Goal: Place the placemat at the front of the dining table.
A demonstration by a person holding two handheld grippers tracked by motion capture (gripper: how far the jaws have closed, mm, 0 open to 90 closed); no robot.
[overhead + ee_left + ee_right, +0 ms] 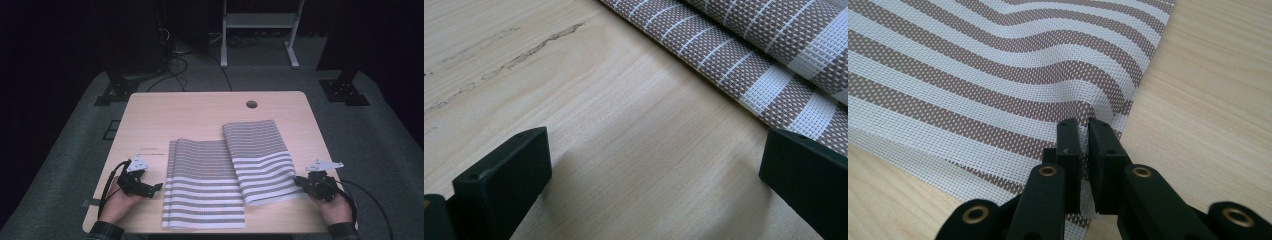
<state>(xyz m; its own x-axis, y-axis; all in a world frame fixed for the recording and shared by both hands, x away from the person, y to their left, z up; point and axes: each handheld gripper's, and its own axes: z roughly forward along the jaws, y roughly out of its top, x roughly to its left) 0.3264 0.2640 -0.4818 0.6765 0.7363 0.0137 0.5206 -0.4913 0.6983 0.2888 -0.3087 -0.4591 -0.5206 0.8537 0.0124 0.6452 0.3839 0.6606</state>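
Plainly, the right hand-held gripper (1084, 125) pinches the striped placemat's (998, 75) edge; the left hand-held gripper (654, 165) gapes wide; no writing legible.

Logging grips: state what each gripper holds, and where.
The right gripper pinches the striped mat at its near corner edge. The left gripper stands open over bare table, holding nothing.

You had open tabletop (200, 107) behind and left of the two striped mats (205, 185), w/ nothing blocking there.
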